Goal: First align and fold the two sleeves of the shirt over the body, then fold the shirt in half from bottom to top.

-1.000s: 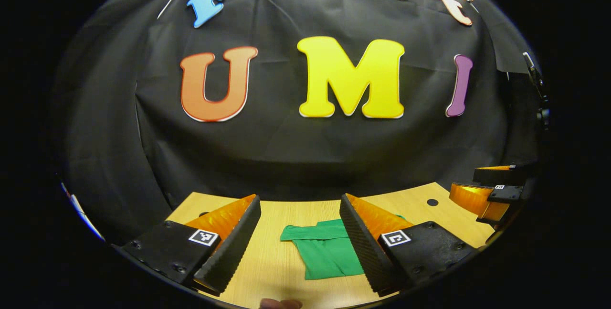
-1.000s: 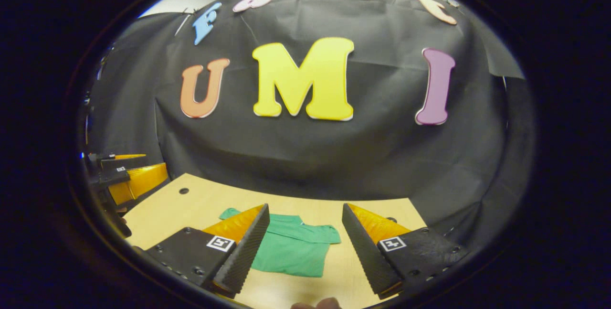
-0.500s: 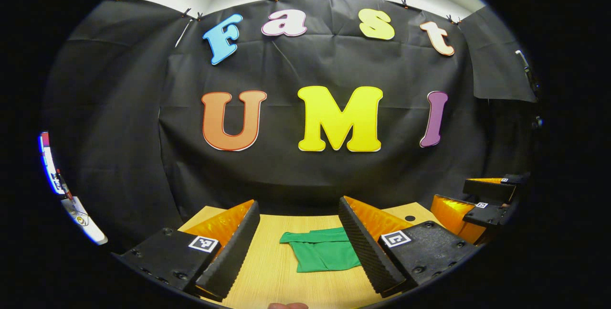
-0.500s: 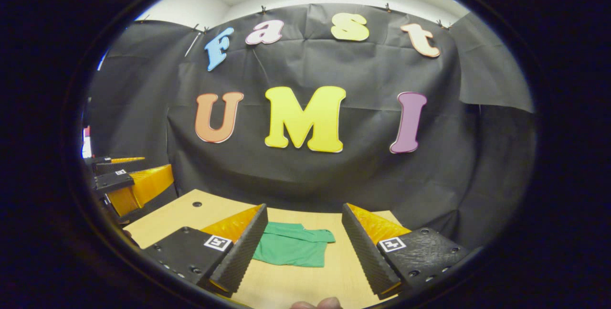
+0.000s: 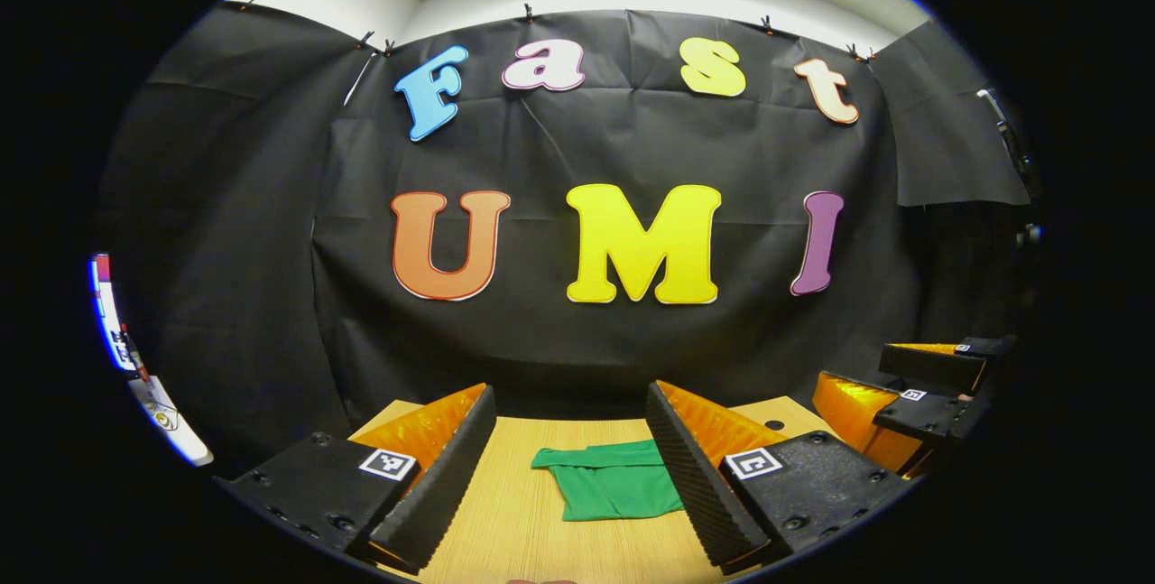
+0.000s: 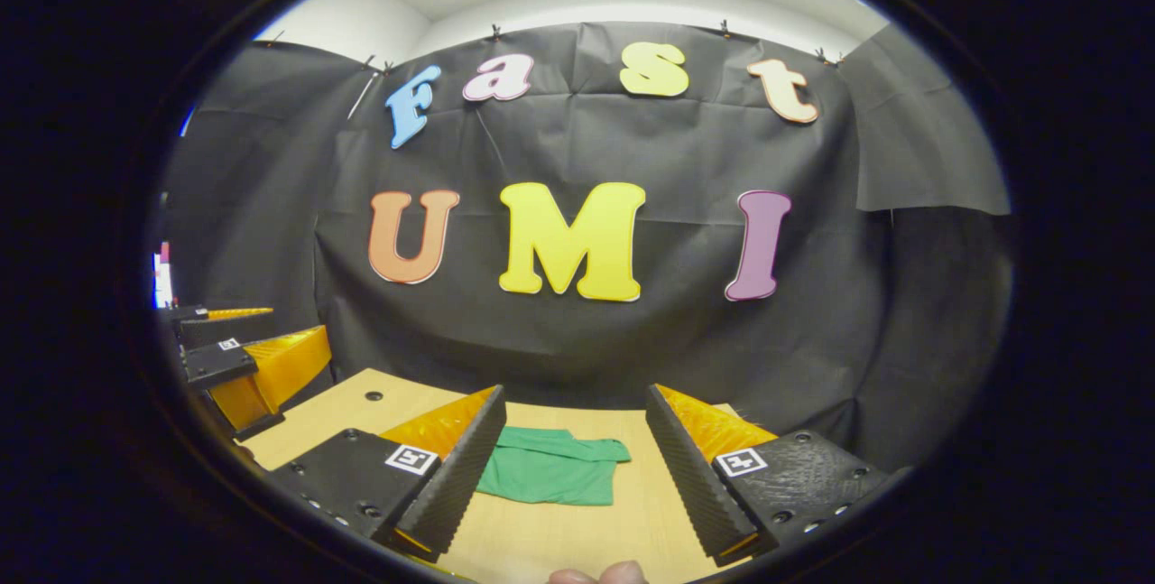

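Observation:
A green shirt [image 5: 614,485] lies folded into a small flat bundle on the light wooden table [image 5: 523,530]. In the right gripper view the same shirt [image 6: 550,476] rests near the table's far edge. My left gripper [image 5: 570,467] hovers open above the table, well back from the shirt, with nothing between its fingers. My right gripper [image 6: 572,467] is likewise open and held clear of the cloth. At the right edge of the left gripper view the right gripper [image 5: 902,390] appears side-on, and at the left edge of the right gripper view the left gripper [image 6: 244,354] is visible.
The table [image 6: 577,539] ends close behind the shirt, against the black cloth wall. A small dark hole [image 6: 374,396] marks the tabletop at the back left. A fingertip [image 6: 595,575] shows at the bottom edge.
Both grippers have lifted and pulled back from the shirt, tilting upward; more wall and ceiling show and the shirt looks smaller. The shirt has stayed in place.

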`<control>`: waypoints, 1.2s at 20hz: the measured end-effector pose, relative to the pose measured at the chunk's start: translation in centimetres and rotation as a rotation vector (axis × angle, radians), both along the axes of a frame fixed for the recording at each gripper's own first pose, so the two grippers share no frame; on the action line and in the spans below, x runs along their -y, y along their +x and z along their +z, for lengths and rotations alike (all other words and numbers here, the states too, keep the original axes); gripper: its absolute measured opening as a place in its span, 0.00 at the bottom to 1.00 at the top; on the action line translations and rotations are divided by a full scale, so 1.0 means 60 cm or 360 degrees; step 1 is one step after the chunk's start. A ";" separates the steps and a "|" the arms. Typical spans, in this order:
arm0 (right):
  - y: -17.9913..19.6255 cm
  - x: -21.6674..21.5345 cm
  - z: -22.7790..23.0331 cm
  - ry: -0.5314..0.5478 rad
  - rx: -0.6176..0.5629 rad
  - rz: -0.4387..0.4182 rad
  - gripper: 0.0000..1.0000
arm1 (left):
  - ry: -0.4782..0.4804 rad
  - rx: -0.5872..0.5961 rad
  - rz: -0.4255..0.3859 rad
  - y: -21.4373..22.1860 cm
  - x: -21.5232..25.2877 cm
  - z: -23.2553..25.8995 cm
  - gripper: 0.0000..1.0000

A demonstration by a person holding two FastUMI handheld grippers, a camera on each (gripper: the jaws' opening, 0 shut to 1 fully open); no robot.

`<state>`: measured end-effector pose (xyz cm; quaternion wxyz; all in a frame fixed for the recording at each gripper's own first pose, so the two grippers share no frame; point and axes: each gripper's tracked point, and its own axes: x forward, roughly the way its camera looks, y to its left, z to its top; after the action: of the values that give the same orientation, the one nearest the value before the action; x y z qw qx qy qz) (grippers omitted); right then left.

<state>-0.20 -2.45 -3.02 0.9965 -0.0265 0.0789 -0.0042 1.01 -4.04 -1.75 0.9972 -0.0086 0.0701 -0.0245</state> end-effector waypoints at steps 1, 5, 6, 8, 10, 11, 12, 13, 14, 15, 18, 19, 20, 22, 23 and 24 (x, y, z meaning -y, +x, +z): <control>0.002 -0.002 0.003 0.0000 0.0006 0.0001 0.96 | 0.0005 0.0008 0.0001 0.002 0.000 0.001 1.00; 0.004 0.001 0.006 0.0008 0.0017 -0.0007 0.97 | 0.0008 0.0014 0.0000 0.005 0.001 0.002 1.00; 0.006 0.002 0.008 0.0016 0.0023 -0.0012 0.96 | 0.0004 0.0013 -0.0003 0.006 0.003 0.004 1.00; 0.009 0.005 0.009 0.0031 0.0021 -0.0013 0.96 | -0.0008 0.0003 -0.0002 0.013 0.005 -0.001 1.00; 0.013 0.004 0.011 0.0027 0.0027 -0.0004 0.97 | -0.0012 -0.0005 0.0005 0.014 0.004 -0.002 1.00; 0.015 0.005 0.013 0.0025 0.0030 -0.0004 0.97 | -0.0010 -0.0005 0.0014 0.014 0.003 -0.004 1.00; 0.014 0.005 0.012 0.0030 0.0024 -0.0001 0.97 | -0.0011 -0.0009 0.0022 0.015 0.003 -0.006 1.00; 0.015 0.004 0.010 0.0036 0.0018 0.0003 0.96 | -0.0015 -0.0015 0.0026 0.016 0.005 -0.006 1.00; 0.016 0.006 0.011 0.0039 0.0016 0.0002 0.97 | -0.0016 -0.0017 0.0029 0.019 0.003 -0.005 1.00; 0.017 0.008 0.013 0.0042 0.0018 -0.0002 0.96 | -0.0015 -0.0014 0.0031 0.021 0.003 -0.005 1.00; 0.025 0.012 0.008 0.0050 0.0006 -0.0006 0.97 | -0.0016 -0.0020 0.0033 0.024 0.009 -0.007 1.00; 0.026 0.012 0.007 0.0053 0.0002 -0.0003 0.97 | -0.0019 -0.0022 0.0032 0.026 0.010 -0.008 1.00; 0.030 0.015 0.006 0.0049 0.0001 -0.0007 0.96 | -0.0020 -0.0021 0.0038 0.029 0.010 -0.007 1.00; 0.035 0.021 0.009 0.0051 0.0005 -0.0019 0.96 | -0.0020 -0.0024 0.0051 0.035 0.004 -0.011 1.00; 0.037 0.023 0.008 0.0057 0.0006 -0.0024 0.97 | -0.0021 -0.0026 0.0054 0.036 0.005 -0.011 1.00; 0.041 0.026 0.008 0.0059 0.0006 -0.0031 0.97 | -0.0022 -0.0027 0.0053 0.038 0.008 -0.012 1.00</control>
<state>2.26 -4.03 -2.57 0.9969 -0.0073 0.0773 -0.0126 3.29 -4.49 -2.47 0.9968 -0.0168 0.0783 -0.0083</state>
